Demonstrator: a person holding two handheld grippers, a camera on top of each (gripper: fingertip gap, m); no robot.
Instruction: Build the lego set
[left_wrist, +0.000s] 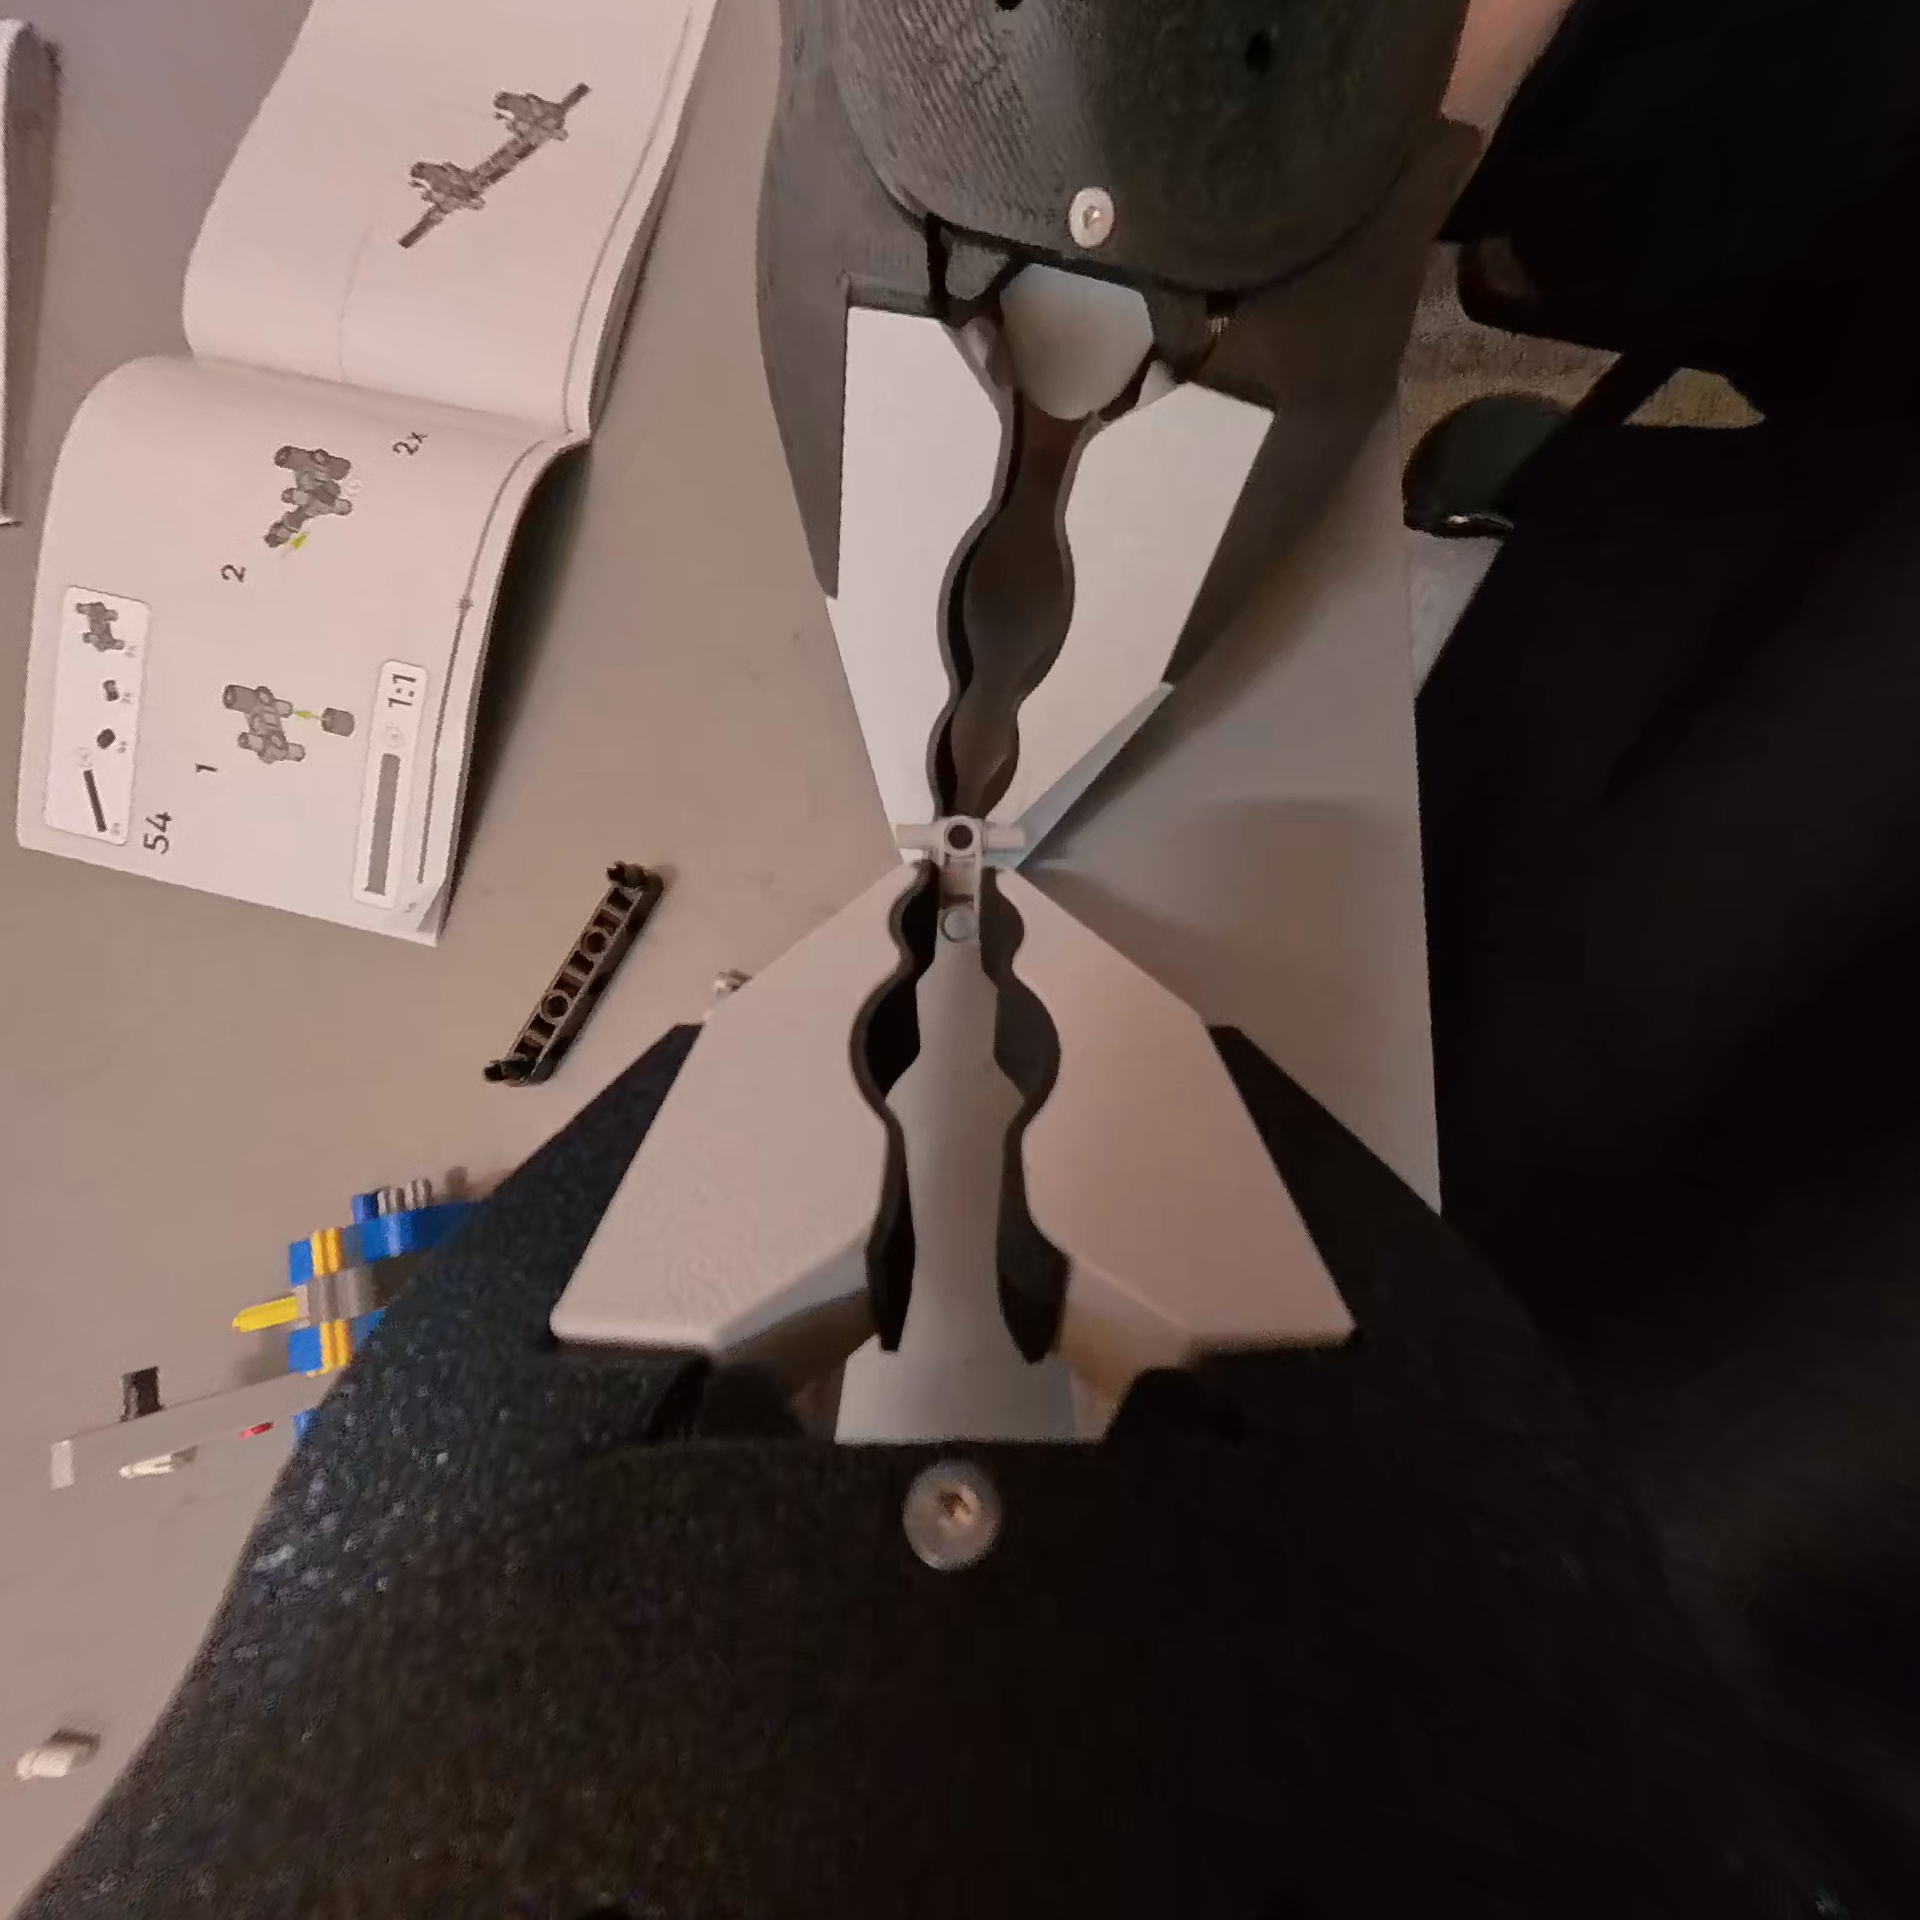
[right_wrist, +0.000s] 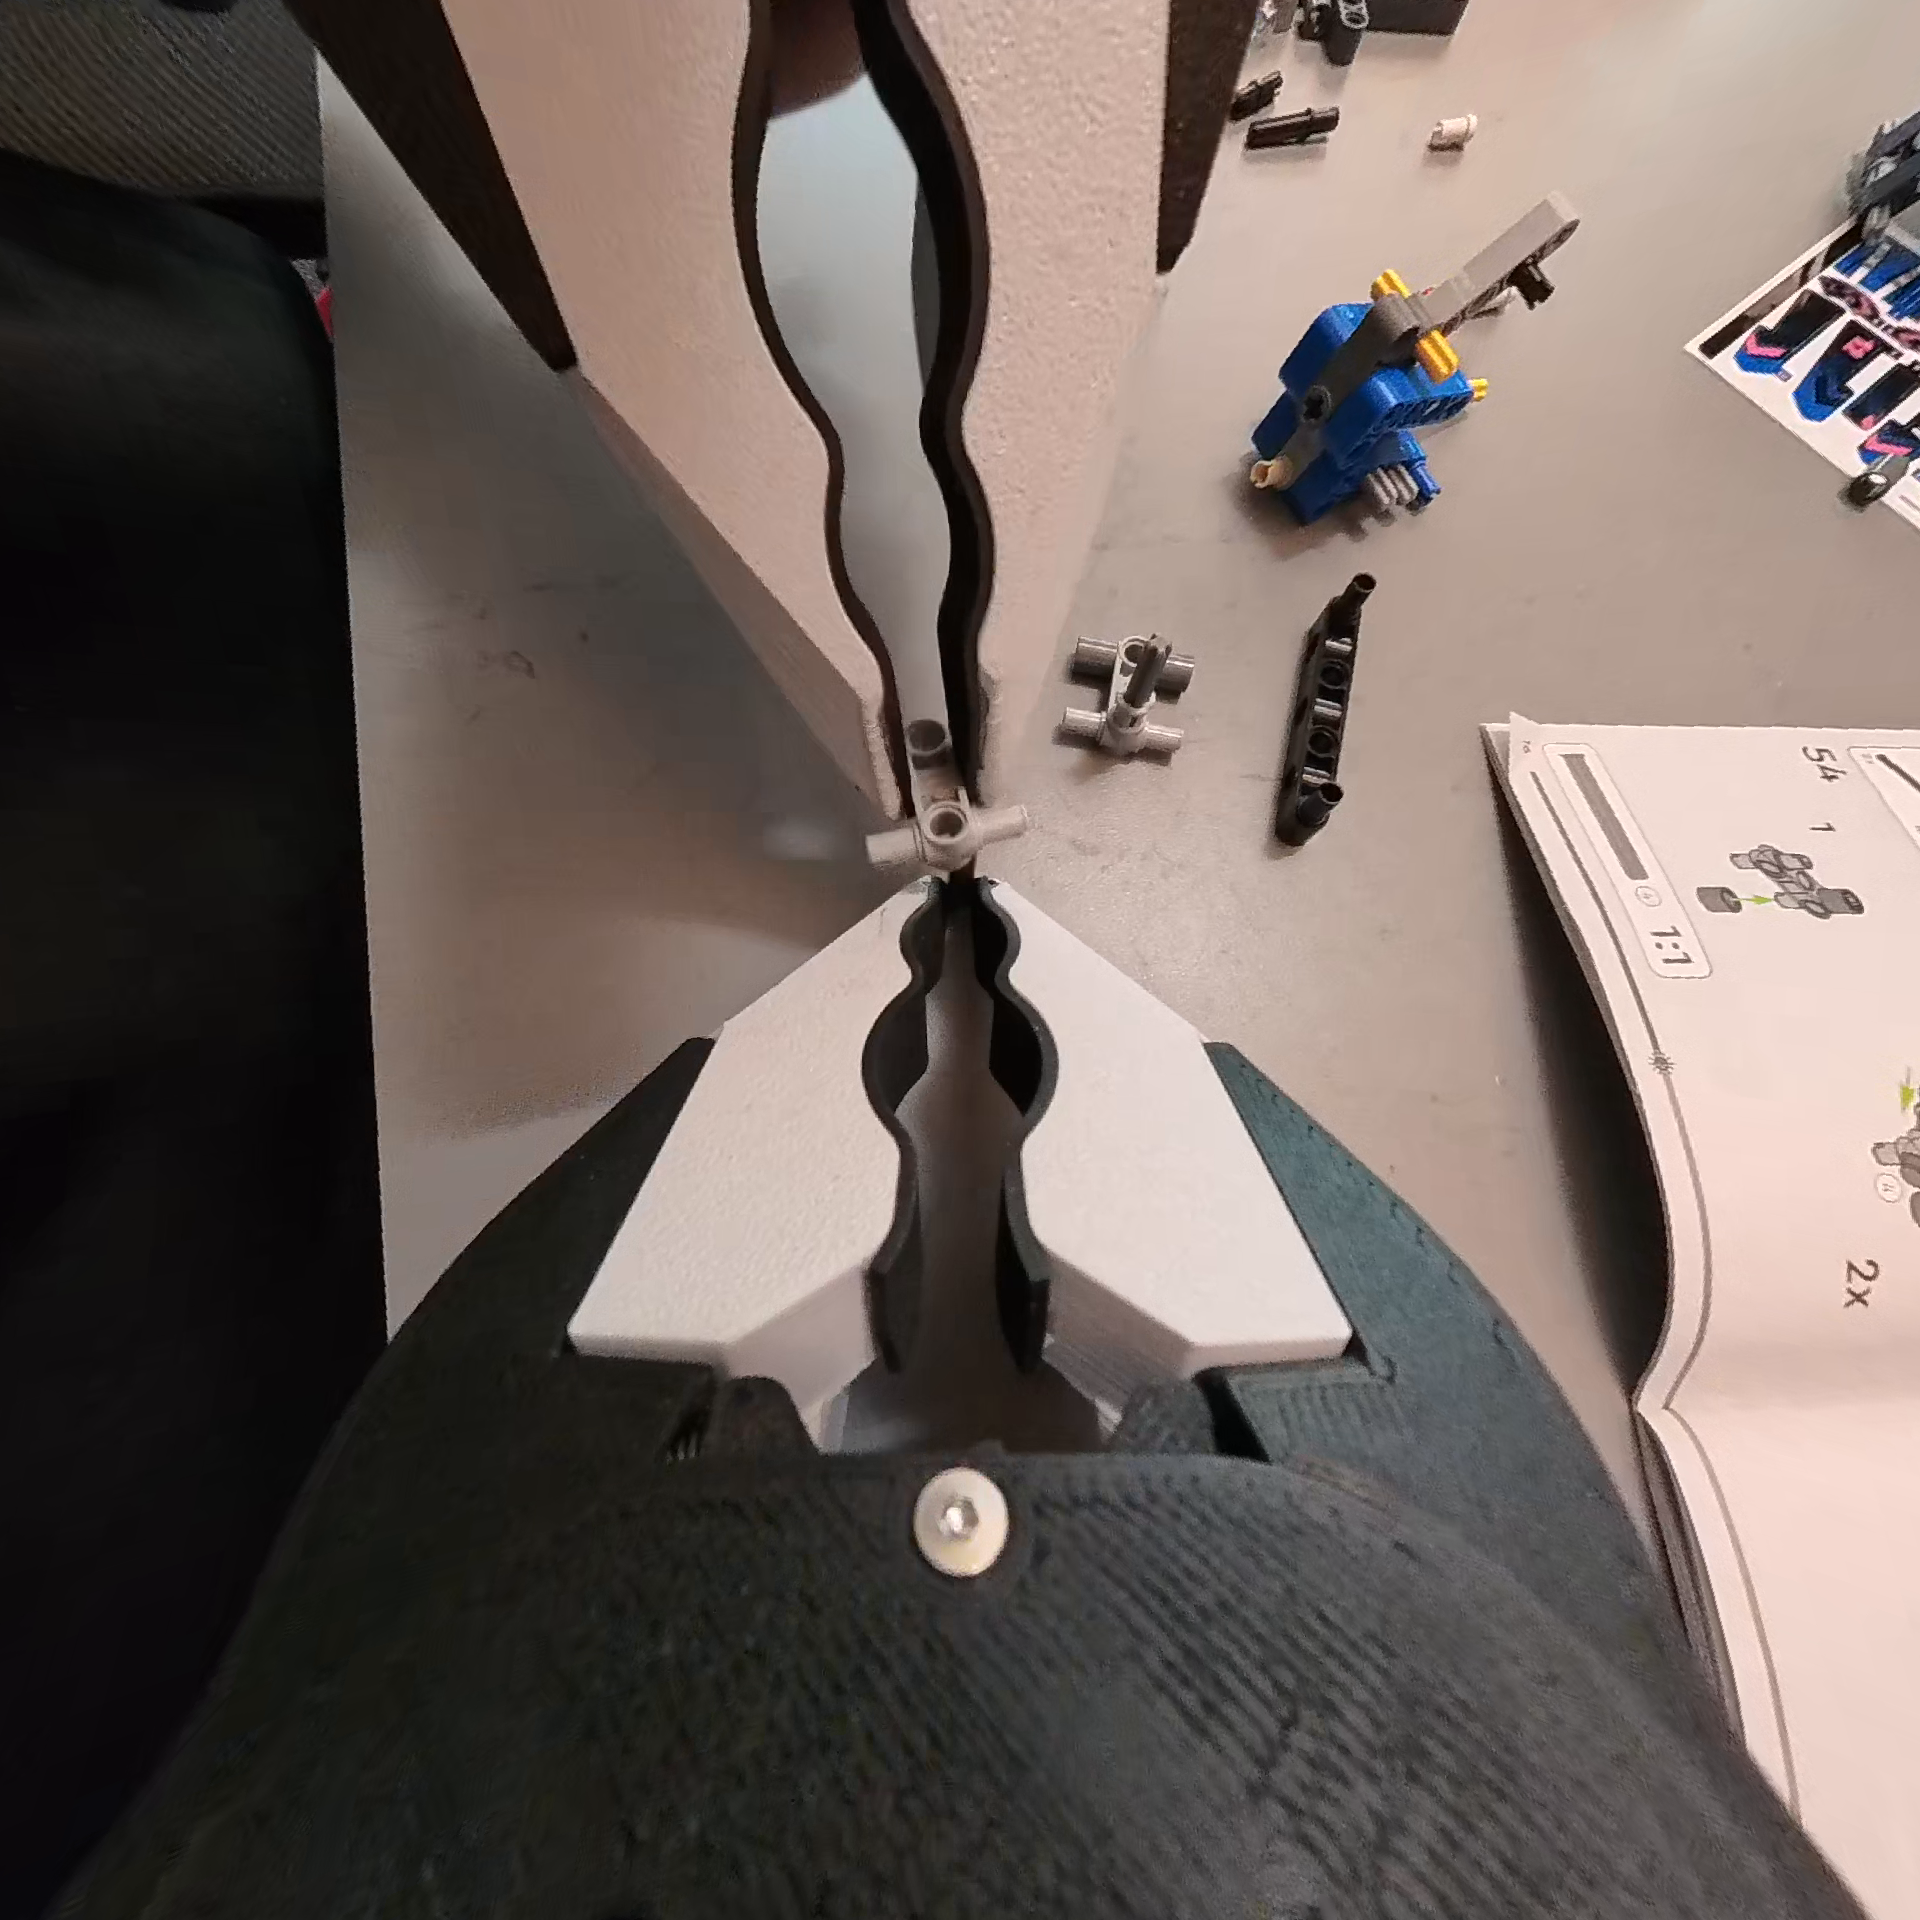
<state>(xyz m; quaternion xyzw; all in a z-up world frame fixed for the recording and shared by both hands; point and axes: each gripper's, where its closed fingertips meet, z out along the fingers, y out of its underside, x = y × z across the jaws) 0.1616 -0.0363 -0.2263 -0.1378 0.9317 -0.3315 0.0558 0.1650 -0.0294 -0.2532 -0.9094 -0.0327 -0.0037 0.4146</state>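
My left gripper (left_wrist: 956, 883) is shut on the stem of a small light grey cross-shaped connector (left_wrist: 958, 844), held above the grey table (left_wrist: 644, 644). In the right wrist view the left gripper (right_wrist: 930, 774) comes in from the top with the connector (right_wrist: 943, 826) sticking out of its tips. My right gripper (right_wrist: 951, 888) is shut, tip to tip with the left, and its tips touch the connector's cross end. I cannot tell whether it pinches anything. It enters the left wrist view from the top (left_wrist: 971, 805).
An open instruction booklet (right_wrist: 1714, 1039) lies to the right, also in the left wrist view (left_wrist: 312, 468). A black beam (right_wrist: 1320, 717), a grey sub-assembly (right_wrist: 1127, 696), a blue assembly (right_wrist: 1351, 416), a sticker sheet (right_wrist: 1829, 364) and loose pins (right_wrist: 1288, 120) lie on the table.
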